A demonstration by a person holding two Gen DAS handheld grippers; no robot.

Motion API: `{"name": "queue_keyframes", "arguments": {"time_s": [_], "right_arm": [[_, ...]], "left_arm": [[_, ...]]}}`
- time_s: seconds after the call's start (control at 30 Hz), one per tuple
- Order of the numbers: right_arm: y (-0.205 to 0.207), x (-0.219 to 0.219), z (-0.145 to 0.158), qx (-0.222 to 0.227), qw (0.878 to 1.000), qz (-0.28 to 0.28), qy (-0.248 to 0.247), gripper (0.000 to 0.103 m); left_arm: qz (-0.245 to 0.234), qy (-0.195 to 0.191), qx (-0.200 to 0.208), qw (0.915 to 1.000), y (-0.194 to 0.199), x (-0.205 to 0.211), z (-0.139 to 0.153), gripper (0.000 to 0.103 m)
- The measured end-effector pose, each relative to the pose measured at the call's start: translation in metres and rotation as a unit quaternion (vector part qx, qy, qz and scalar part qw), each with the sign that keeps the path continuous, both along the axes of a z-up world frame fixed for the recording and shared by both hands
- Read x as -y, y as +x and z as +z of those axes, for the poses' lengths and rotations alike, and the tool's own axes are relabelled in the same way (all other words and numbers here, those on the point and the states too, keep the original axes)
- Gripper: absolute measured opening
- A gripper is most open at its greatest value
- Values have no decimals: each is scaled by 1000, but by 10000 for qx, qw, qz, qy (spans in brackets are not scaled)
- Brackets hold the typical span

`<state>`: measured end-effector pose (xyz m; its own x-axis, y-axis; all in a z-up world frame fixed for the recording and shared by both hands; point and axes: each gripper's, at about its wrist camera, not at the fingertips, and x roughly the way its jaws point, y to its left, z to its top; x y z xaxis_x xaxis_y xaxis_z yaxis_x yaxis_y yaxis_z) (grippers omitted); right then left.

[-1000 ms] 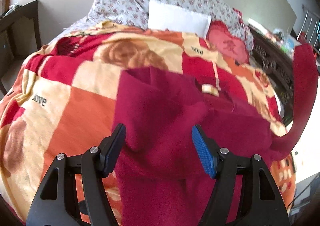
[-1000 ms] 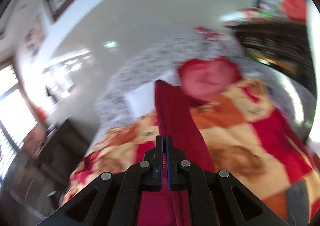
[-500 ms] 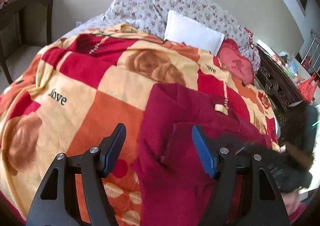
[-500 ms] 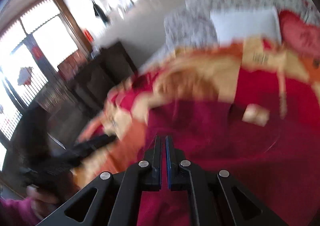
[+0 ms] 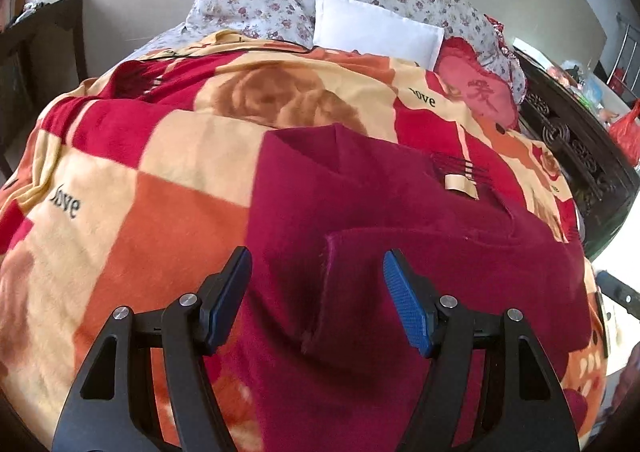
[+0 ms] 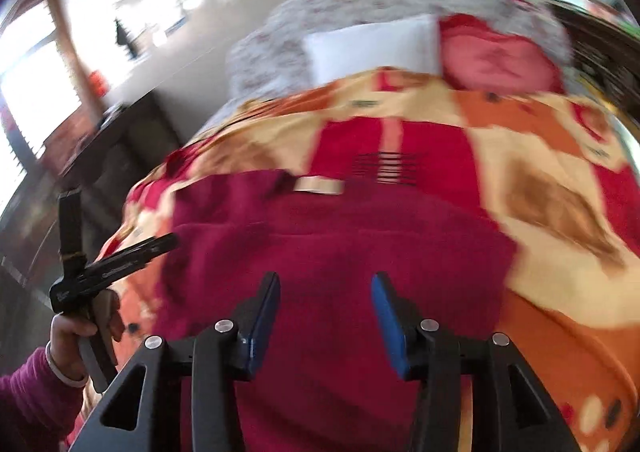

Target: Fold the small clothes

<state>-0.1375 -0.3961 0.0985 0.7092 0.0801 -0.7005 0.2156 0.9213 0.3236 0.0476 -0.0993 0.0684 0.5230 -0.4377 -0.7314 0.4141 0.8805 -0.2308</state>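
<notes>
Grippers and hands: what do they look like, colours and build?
Both the left gripper and right gripper are black open-frame plastic with silver screws and textured blue pads. The left hand is bare, with a magenta sleeve and a pale bracelet.

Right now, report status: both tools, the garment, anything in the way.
Left tool open, holding nothing. Right tool open, holding nothing. Dark red garment flat on the blanket, one flap folded across. Nothing on the garment.
</notes>
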Motion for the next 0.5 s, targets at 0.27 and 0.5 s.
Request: {"name": "queue_keyframes", "arguments": {"time_s": [0.27, 0.5], "right_arm": [[-34, 43, -17, -38, 9953, -742, 613, 46], [-34, 43, -22, 7, 9943, -796, 707, 46]], "left_arm": [[-277, 262, -39, 9993, 2, 20, -8, 31], [-322, 48, 69, 9994, 1, 8, 6, 12]]}}
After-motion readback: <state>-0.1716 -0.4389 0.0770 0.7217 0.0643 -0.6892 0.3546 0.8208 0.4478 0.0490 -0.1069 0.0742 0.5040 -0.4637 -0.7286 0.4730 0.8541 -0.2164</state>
